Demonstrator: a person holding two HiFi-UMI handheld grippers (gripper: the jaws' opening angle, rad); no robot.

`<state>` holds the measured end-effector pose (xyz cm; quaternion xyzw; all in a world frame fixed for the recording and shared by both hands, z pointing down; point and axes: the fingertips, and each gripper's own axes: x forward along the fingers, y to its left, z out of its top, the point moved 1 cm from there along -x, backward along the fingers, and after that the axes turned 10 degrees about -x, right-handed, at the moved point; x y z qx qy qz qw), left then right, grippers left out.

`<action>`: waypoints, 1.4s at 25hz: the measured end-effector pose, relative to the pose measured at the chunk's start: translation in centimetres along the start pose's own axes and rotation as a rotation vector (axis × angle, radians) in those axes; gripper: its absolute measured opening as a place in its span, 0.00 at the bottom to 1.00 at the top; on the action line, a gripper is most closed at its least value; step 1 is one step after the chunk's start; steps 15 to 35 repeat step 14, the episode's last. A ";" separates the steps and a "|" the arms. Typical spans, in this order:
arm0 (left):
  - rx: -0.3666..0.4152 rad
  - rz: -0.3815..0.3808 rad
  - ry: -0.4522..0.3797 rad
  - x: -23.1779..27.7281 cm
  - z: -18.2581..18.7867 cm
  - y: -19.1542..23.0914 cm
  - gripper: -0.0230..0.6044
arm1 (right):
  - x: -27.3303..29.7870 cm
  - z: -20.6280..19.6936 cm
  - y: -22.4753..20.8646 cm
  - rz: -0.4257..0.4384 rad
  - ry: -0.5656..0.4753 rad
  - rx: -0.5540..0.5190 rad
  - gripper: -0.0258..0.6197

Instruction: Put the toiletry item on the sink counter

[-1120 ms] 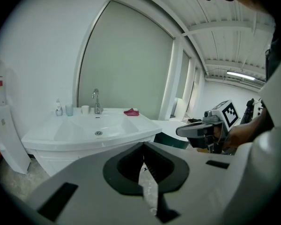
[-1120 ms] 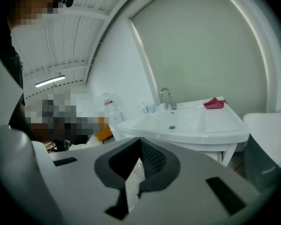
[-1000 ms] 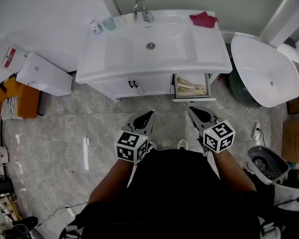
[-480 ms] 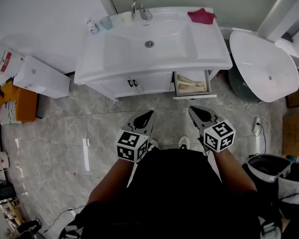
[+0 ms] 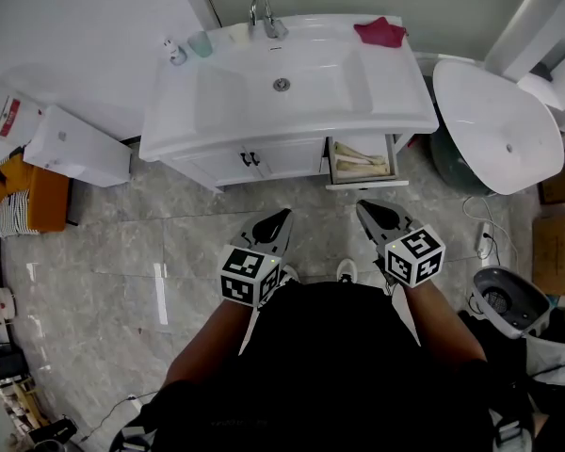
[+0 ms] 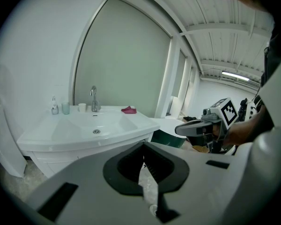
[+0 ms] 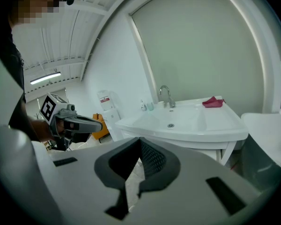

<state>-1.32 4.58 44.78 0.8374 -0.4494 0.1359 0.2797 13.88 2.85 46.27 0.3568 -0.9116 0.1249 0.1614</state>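
Before the sink counter, left gripper, right gripper, jaws closed (both empty)

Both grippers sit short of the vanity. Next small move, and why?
Likely reach the right gripper toward the open drawer under the sink counter, parting its jaws. Both it and the left gripper are shut on nothing, and the drawer, holding pale items, lies straight ahead of the right one.
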 end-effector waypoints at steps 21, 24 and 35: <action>-0.005 0.005 -0.001 0.0 0.0 0.3 0.05 | 0.3 -0.2 0.1 0.004 0.005 0.002 0.04; -0.005 0.005 -0.001 0.0 0.0 0.3 0.05 | 0.3 -0.2 0.1 0.004 0.005 0.002 0.04; -0.005 0.005 -0.001 0.0 0.0 0.3 0.05 | 0.3 -0.2 0.1 0.004 0.005 0.002 0.04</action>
